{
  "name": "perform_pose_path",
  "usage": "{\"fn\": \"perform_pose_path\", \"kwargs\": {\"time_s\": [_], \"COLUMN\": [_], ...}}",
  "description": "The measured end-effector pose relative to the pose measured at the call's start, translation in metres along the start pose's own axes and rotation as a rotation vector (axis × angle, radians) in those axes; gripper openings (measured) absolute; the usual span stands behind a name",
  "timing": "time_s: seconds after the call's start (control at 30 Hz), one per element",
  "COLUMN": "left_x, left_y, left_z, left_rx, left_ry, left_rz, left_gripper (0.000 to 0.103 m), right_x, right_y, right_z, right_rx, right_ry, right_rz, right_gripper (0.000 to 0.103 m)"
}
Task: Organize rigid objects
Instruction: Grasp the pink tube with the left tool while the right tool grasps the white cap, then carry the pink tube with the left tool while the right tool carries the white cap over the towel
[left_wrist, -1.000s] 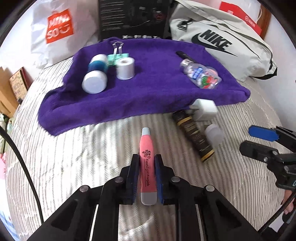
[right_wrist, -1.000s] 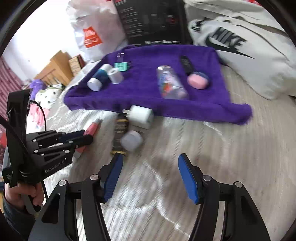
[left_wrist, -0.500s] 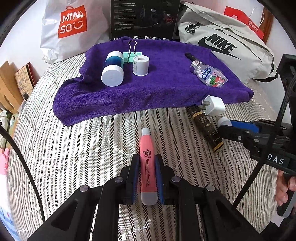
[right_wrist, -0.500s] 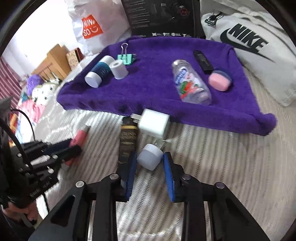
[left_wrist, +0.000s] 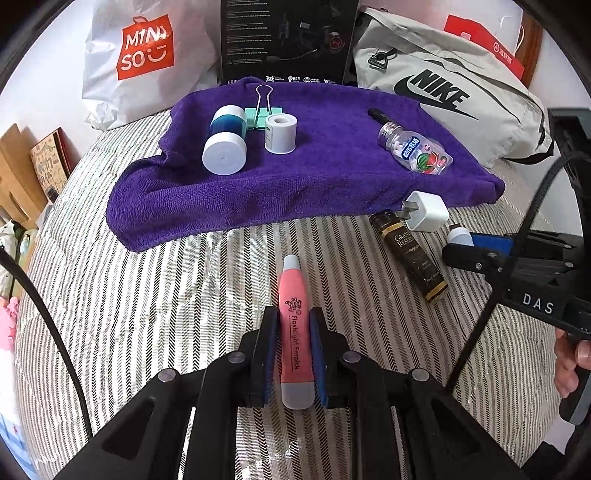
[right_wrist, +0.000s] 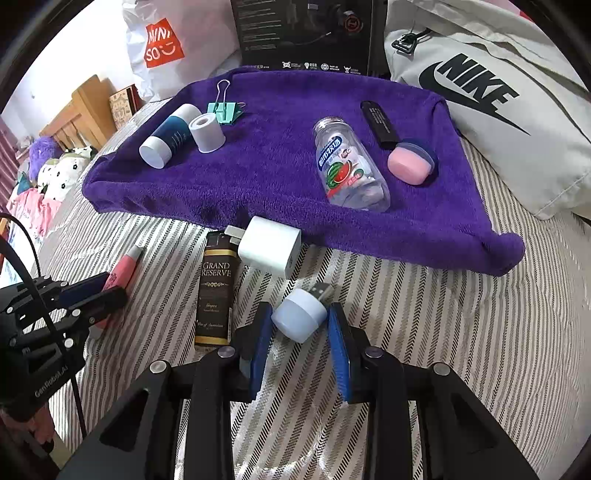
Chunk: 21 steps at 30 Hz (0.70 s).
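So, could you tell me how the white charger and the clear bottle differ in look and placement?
The charger is an opaque white block with metal prongs; the bottle is see-through, rounded, with a watermelon label. The charger sits on the striped bedding at the towel edge, leaning on a dark tube; the bottle lies on its side on the towel. Neither is in a gripper.

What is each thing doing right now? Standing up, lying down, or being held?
Pink flashlight earpick: clamped in the left gripper.
Small USB light: between the right gripper fingers.
Clear candy bottle: lying on the purple towel.
White tape roll: upright.
Black tube: lying on the bedspread.
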<state>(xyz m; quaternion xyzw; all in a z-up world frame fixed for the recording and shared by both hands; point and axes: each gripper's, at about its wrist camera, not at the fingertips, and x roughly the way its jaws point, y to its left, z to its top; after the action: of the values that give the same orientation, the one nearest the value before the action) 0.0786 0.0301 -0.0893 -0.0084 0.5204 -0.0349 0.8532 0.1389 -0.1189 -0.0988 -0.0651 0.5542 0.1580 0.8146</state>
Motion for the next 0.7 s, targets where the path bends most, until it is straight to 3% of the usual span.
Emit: {"fn": "perform_pose_path", "kwargs": {"time_s": [0.4,0.7], "left_x": [-0.003,-0.009], "left_y": [0.001,0.020], "left_z": [-0.003,-0.011], "left_rx": [-0.006,-0.083], "left_ry": [0.000,0.004], "left_rz": [-0.020,-0.135], "left_gripper": [0.018,0.016], "right_x": [-0.015,-0.026], "right_y": [-0.013,-0.018], "right_z": [-0.016,-0.025], "right_rx": [-0.025,-0.012], "right_ry": [0.009,-0.001], "right_rz": [0.017,0.056], "right_gripper": [0.030,0.030]}}
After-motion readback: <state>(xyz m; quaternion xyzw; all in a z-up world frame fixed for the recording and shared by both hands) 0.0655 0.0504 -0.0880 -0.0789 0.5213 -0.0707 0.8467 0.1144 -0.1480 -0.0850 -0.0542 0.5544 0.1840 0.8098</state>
